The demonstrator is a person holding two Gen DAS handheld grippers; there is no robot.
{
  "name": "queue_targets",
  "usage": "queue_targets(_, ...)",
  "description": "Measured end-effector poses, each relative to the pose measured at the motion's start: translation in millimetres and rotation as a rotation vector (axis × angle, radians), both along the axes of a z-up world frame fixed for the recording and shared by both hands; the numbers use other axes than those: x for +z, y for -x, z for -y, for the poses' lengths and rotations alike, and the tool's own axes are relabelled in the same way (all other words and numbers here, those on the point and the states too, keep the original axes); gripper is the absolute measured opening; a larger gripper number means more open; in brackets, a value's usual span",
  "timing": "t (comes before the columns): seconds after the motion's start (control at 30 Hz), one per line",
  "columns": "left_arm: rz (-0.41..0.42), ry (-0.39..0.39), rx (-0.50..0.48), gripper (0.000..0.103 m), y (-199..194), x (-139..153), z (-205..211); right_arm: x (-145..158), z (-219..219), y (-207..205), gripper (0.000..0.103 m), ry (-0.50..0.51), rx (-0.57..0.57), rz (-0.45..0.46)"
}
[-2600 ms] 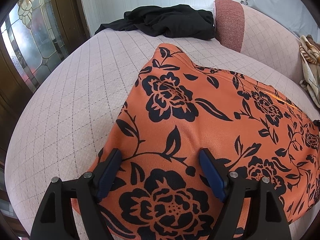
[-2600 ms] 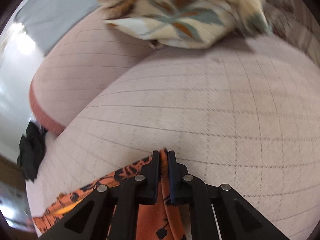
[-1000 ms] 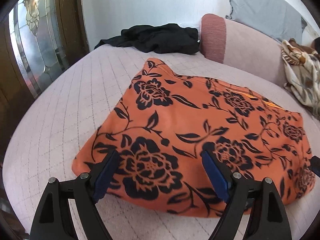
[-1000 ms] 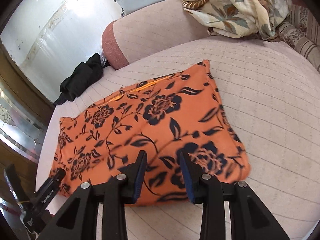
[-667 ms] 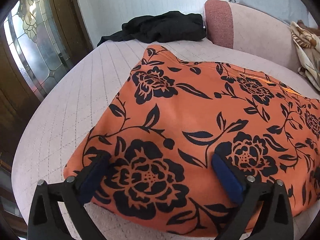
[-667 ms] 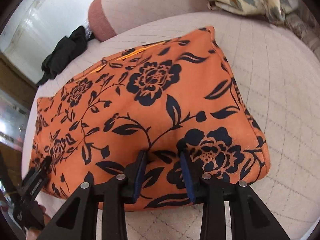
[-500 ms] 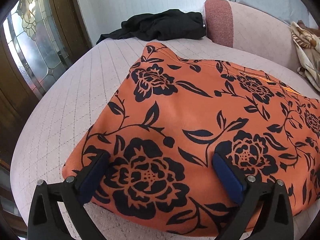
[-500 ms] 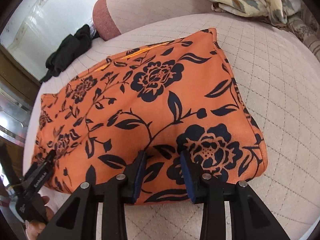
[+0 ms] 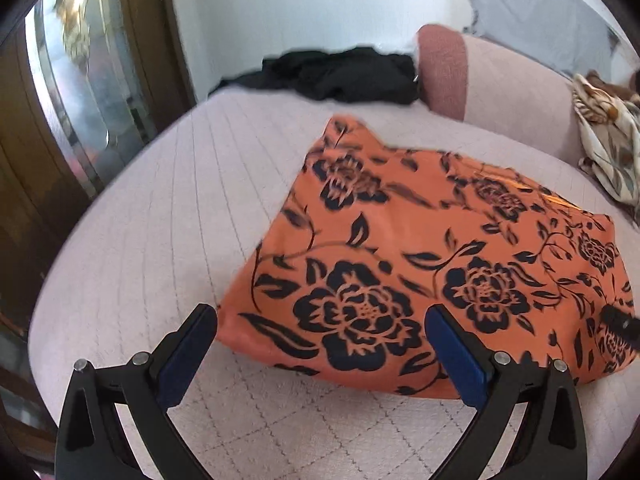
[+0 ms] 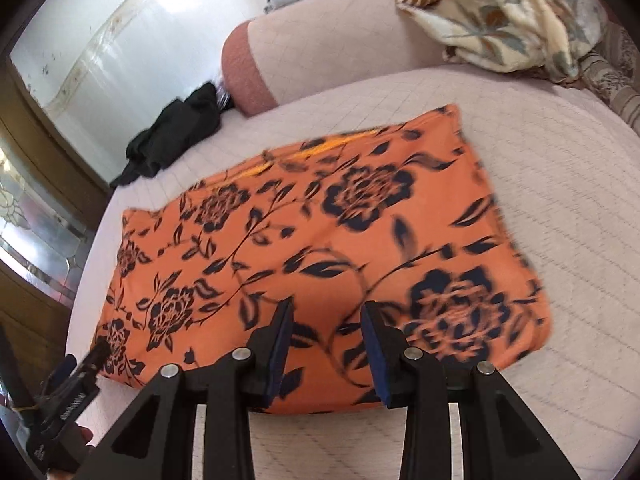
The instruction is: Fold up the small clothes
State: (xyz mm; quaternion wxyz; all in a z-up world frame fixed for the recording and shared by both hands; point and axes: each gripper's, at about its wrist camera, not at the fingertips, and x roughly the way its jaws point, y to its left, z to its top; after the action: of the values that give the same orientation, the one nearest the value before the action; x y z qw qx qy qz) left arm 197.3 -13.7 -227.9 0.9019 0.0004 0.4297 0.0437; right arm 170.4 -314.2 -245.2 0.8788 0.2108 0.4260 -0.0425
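An orange garment with black flowers (image 9: 432, 248) lies folded flat on the pink quilted bed; it also shows in the right wrist view (image 10: 320, 240). My left gripper (image 9: 320, 344) is open wide and empty, just in front of the garment's near left edge. My right gripper (image 10: 326, 332) is open and empty, its fingertips over the garment's near edge, above the cloth. The left gripper also appears at the lower left of the right wrist view (image 10: 68, 396).
A black garment (image 9: 340, 76) lies at the far end of the bed by a pink bolster (image 9: 444, 68). A cream patterned blanket (image 10: 500, 12) is heaped at the far right. A wood and glass door (image 9: 72, 100) stands to the left.
Both grippers have pulled back and up from the garment, so more bed shows in front of it. The right gripper let go of the cloth earlier and now stands wider open.
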Motion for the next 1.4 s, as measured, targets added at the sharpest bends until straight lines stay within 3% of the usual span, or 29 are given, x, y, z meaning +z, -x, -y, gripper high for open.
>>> queue_targets(0.13,-0.119,0.033,0.044,0.103,-15.4,-25.1,-6.1,-16.5,-20.9,-18.1,0.039,0.029,0.028,-0.083)
queue_targets(0.2,-0.117,0.033,0.054,0.103,-17.0,-25.6,-5.6,-27.9,-27.5,-26.0,0.043,0.069,0.041,-0.145)
queue_targets(0.3,-0.094,0.033,0.047,0.103,-15.3,-20.1,-6.1,-23.7,-30.9,-26.9,0.045,0.090,0.052,-0.138)
queue_targets(0.4,-0.034,0.002,0.077,0.103,-9.4,-8.6,-15.2,-16.8,-21.4,-20.5,0.045,0.016,0.035,-0.077)
queue_targets(0.53,0.036,-0.055,0.084,0.103,-4.5,3.1,-29.4,5.6,-9.8,-5.0,0.045,0.046,0.010,0.048)
queue_targets(0.83,0.030,0.015,0.137,0.103,-4.0,4.0,-56.4,11.0,33.5,7.2,0.045,-0.051,-0.108,0.079)
queue_targets(1.1,0.066,0.025,-0.067,0.103,-2.2,6.4,0.2,7.4,10.3,-10.5,0.045,-0.064,-0.013,0.071)
queue_targets(1.2,0.003,0.003,-0.107,0.103,-9.3,-6.5,16.5,1.2,-7.1,-21.4,0.045,-0.053,0.033,0.053)
queue_targets(1.27,-0.107,-0.020,-0.077,0.103,-22.9,-28.1,16.6,-13.0,-17.8,-33.2,0.045,-0.056,0.079,-0.015)
queue_targets(1.3,-0.146,-0.007,-0.071,0.103,-27.6,-36.7,14.2,-20.6,-23.4,-38.6,0.046,-0.024,0.095,-0.053)
queue_targets(1.4,-0.103,0.011,-0.076,0.103,-24.2,-26.6,12.8,-19.2,-41.0,-43.1,0.047,0.124,0.140,-0.043)
